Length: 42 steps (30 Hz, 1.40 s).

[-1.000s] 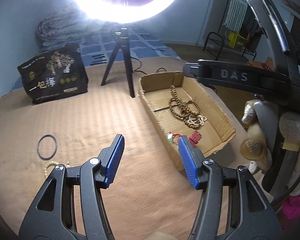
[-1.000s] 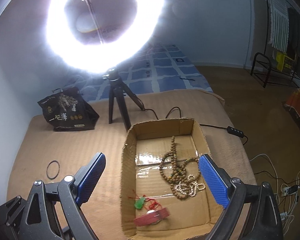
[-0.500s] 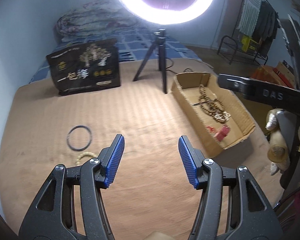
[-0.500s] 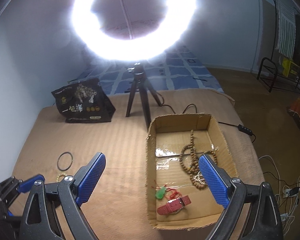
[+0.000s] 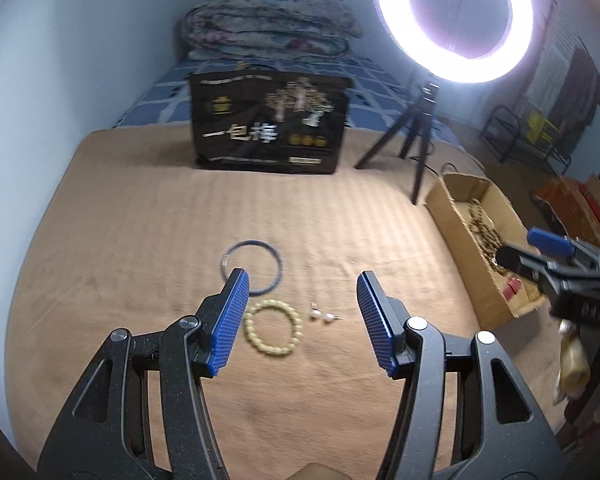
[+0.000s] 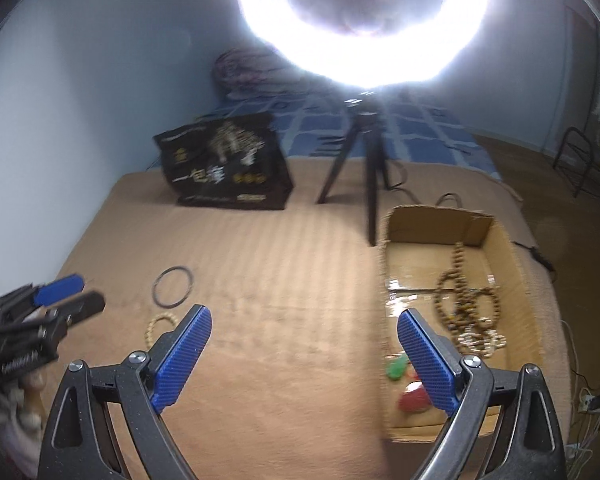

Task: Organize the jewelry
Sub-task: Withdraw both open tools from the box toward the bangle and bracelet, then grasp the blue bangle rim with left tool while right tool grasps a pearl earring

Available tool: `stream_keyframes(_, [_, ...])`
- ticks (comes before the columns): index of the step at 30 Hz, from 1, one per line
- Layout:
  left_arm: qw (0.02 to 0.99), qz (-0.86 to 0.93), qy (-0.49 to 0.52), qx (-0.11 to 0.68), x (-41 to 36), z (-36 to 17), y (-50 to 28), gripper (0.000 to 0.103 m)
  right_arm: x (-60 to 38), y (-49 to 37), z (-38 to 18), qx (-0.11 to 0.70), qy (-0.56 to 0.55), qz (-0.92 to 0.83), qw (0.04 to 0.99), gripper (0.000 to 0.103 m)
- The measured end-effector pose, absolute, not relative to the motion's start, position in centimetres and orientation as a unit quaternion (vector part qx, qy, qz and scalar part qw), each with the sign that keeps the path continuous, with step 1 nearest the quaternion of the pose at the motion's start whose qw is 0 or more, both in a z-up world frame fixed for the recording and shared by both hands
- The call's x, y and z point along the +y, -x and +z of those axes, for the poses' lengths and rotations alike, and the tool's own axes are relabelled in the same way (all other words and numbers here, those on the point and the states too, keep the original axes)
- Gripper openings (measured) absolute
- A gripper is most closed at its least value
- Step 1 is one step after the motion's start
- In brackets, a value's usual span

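Observation:
A pale yellow bead bracelet (image 5: 273, 329), a dark bangle (image 5: 253, 266) and two small pearl earrings (image 5: 321, 315) lie on the tan blanket (image 5: 140, 240). My left gripper (image 5: 302, 320) is open and empty, hovering just above and behind them. A cardboard box (image 6: 504, 248) holds a long brown bead necklace (image 6: 464, 304), a green pendant (image 6: 396, 370) and a red piece (image 6: 414, 398). My right gripper (image 6: 306, 354) is open and empty, with its right finger over the box's left part. The bangle (image 6: 173, 287) and bracelet (image 6: 160, 324) also show in the right wrist view.
A black printed bag (image 5: 270, 128) stands at the back of the blanket. A ring light on a black tripod (image 5: 416, 136) stands just behind the box (image 5: 466, 240). A folded quilt (image 5: 268, 24) lies further back. Cables (image 6: 588, 400) lie on the floor at right.
My left gripper has swung left, away from the box, and now points at the bracelet, bangle and earrings. My right gripper has drifted left too. Both stay open.

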<state>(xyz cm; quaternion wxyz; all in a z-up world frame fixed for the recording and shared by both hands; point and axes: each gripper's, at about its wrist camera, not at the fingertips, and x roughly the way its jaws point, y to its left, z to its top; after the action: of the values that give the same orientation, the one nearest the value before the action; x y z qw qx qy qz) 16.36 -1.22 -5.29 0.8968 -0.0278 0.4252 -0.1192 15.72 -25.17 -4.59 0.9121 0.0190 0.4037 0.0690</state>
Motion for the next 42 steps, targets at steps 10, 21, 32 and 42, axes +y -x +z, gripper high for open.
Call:
stream_keyframes(10, [0.89,-0.092,0.06,0.443,1.7,-7.3,-18.4,0.058,-21.5,-16.6,-7.2,0.432,-0.006,0.118,0.894,0.09])
stream_keyframes(21, [0.878,-0.084,0.073,0.466,2.4,-10.1,-20.4,0.058,-18.7,-17.9,-11.2,0.469,0.008,0.17,0.867,0.064])
stream_keyframes(32, [0.863,-0.075,0.089,0.492,2.4,-13.5,-22.9,0.05,-16.4,-18.9,-14.2,0.48,0.039,0.216,0.849,0.041])
stream_keyframes(42, [0.853,-0.058,0.098,0.51,2.9,-16.1,-25.2,0.046,-14.9,-19.3,-16.3,0.481,0.076,0.237,0.841,0.032])
